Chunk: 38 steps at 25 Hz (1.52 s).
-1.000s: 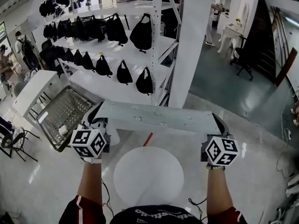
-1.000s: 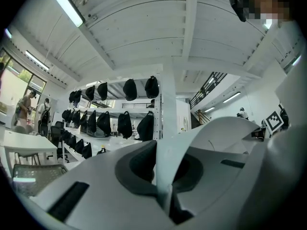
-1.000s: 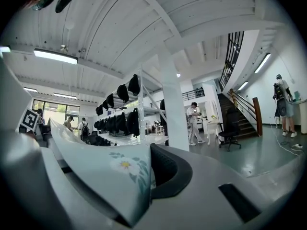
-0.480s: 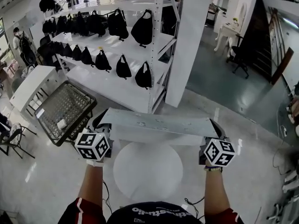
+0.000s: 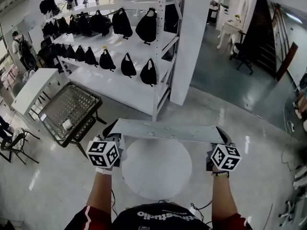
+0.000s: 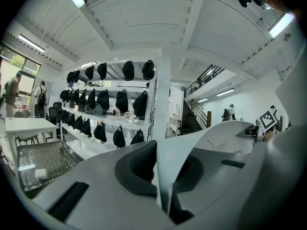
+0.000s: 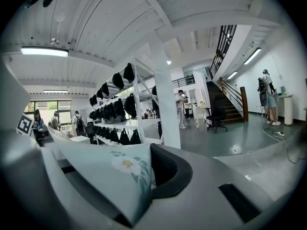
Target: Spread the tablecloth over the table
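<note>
A pale tablecloth (image 5: 165, 130) with small flower prints hangs stretched as a band between my two grippers, just over the far rim of the round white table (image 5: 156, 171). My left gripper (image 5: 114, 131) is shut on the cloth's left end, and in the left gripper view the fabric (image 6: 168, 152) is pinched between the jaws of that gripper (image 6: 165, 169). My right gripper (image 5: 219, 133) is shut on the right end. In the right gripper view a daisy-printed corner (image 7: 125, 166) lies folded in the jaws of that gripper (image 7: 146, 174).
A white shelf rack (image 5: 120, 83) hung with black bags (image 5: 128, 66) stands behind the table, beside a white pillar (image 5: 192, 42). A wire-mesh table (image 5: 69, 113) and a white table (image 5: 31, 90) are at the left. A cable (image 5: 111, 198) lies on the floor by my feet.
Both grippers have come down and in toward the round table with the cloth stretched between them. The cloth band now hangs over the table's far rim.
</note>
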Tool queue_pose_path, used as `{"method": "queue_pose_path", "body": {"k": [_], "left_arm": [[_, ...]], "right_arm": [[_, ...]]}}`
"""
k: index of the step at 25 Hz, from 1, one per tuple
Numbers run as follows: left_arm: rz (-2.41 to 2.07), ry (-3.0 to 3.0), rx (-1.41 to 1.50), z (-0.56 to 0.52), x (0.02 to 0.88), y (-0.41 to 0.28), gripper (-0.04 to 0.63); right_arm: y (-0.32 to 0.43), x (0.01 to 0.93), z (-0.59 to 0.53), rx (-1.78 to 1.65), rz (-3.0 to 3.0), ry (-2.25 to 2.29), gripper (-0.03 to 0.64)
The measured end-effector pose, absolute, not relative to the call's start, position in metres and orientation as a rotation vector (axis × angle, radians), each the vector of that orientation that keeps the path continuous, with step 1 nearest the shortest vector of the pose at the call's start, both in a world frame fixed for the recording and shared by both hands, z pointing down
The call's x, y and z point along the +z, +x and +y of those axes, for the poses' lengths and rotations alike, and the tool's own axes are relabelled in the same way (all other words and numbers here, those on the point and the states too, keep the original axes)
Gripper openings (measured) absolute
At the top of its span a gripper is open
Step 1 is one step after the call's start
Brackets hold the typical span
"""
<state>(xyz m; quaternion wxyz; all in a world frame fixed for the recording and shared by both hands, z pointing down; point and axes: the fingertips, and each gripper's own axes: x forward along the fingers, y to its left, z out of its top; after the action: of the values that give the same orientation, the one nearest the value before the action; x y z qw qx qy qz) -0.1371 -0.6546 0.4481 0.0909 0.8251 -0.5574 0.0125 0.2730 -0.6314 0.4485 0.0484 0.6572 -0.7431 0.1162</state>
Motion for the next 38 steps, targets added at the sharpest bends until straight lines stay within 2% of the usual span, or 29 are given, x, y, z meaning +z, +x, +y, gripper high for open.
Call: {"method": "queue_pose_path", "body": {"k": [15, 20, 38], "left_arm": [[-1.495, 2.402, 0.135, -0.556, 0.523, -0.134, 0.02], [-1.454, 2.379, 0.15, -0.538, 0.537, -0.132, 0.02], [-1.401, 2.321, 0.248, -0.495, 0.565, -0.123, 0.021]], "right_arm": [[0.271, 0.541, -0.507, 0.436, -2.022, 1.895, 0.032], [0.268, 0.566, -0.464, 0.448, -1.937, 1.848, 0.067], [0.245, 0.566, -0.382, 0.48, -1.886, 1.761, 0.086]]}}
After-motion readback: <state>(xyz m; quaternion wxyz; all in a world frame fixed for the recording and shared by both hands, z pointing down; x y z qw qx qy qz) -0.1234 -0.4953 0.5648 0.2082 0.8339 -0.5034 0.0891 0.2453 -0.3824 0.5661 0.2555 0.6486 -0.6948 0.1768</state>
